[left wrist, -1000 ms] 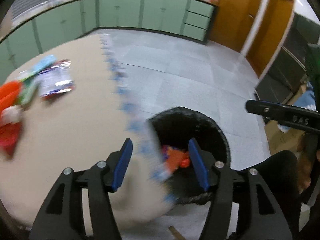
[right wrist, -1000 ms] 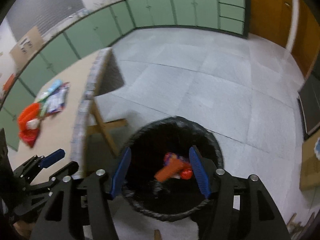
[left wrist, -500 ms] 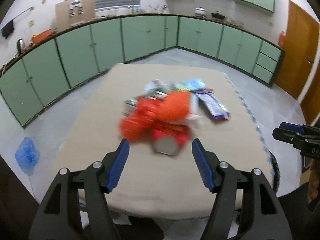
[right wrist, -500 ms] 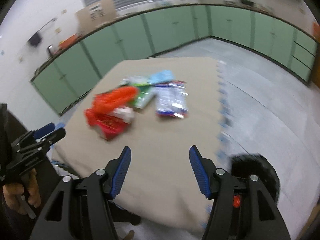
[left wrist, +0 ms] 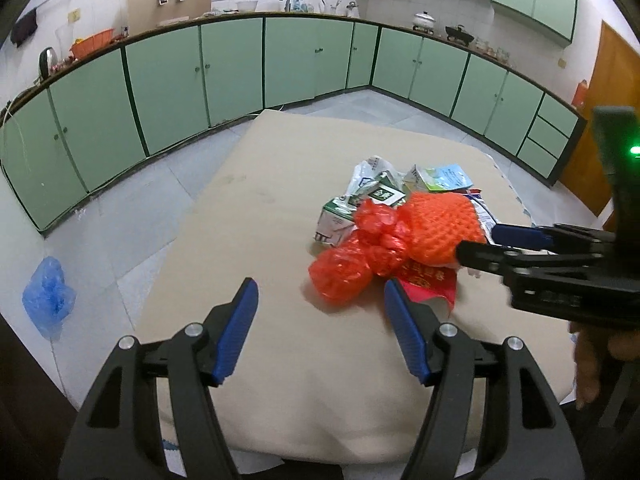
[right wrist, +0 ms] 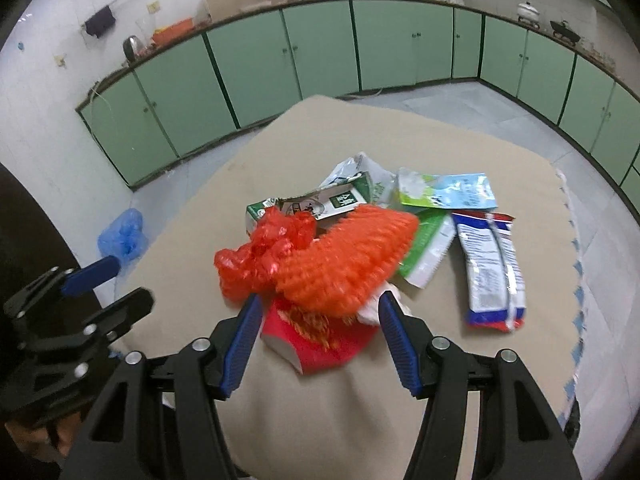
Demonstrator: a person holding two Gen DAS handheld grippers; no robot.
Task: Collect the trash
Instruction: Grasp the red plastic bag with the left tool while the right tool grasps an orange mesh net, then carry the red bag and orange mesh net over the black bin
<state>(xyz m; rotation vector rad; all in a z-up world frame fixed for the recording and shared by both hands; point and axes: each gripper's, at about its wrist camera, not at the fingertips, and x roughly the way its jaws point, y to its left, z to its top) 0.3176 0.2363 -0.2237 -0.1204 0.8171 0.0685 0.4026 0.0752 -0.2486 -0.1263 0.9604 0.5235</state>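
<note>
A heap of trash lies on the beige table. In it are an orange foam net, a crumpled red plastic bag, a red paper box and a green-and-white carton. A blue-and-white wrapper and a green pouch lie beside them. My right gripper is open just above the red box, its tips at the near edge of the net. My left gripper is open and empty over bare table. The red bag is just ahead of its right finger.
Green cabinets line the walls around the table. A blue plastic bag lies on the floor to the left. The table's patterned right edge borders grey floor tiles. A hand holds the right gripper.
Both grippers have swung away from the black bin with trash in it and back over the table. The pile has come closer, and the right gripper now reaches its near edge.
</note>
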